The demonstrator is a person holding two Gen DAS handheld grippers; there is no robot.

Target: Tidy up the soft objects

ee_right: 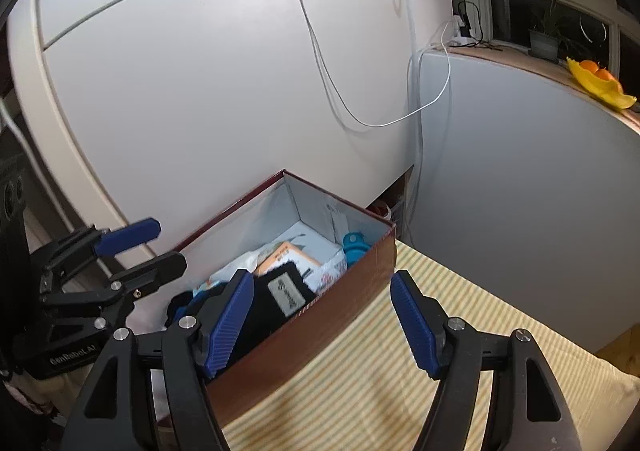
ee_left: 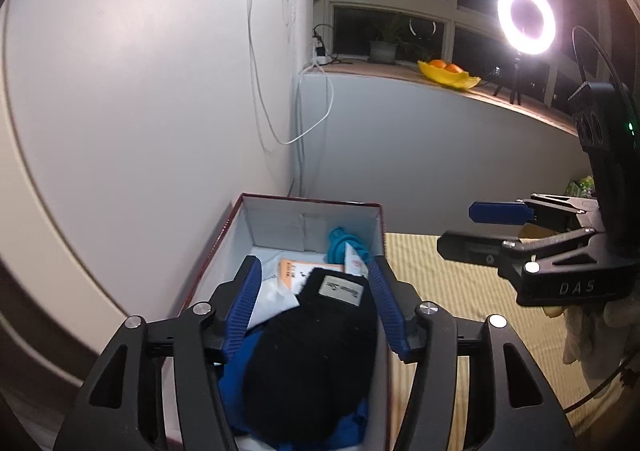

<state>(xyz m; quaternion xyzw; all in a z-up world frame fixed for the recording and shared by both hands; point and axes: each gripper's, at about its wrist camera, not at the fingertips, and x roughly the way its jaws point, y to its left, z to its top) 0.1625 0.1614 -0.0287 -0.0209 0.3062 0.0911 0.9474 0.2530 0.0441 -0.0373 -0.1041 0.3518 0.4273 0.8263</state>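
An open box, dark red outside (ee_right: 320, 335) and white inside (ee_left: 280, 223), holds a black knit hat (ee_left: 316, 343) (ee_right: 280, 299) with a grey label. The hat lies on blue cloth (ee_left: 240, 363), beside an orange-and-white packet (ee_left: 296, 271) (ee_right: 288, 255) and a teal item (ee_left: 340, 245) (ee_right: 354, 245). My left gripper (ee_left: 316, 291) hangs open above the hat, its blue pads clear of it, and it also shows in the right wrist view (ee_right: 160, 247). My right gripper (ee_right: 322, 319) is open over the box's near wall with nothing in it; it also appears in the left wrist view (ee_left: 480, 227).
The box stands on a yellow striped cloth (ee_right: 400, 371) against a white cabinet face. A white cable (ee_left: 288, 139) droops in the corner behind it. On the windowsill are a lit ring light (ee_left: 526, 19), a yellow fruit bowl (ee_left: 448, 77) and a potted plant. A gloved hand (ee_left: 580, 335) holds the right gripper.
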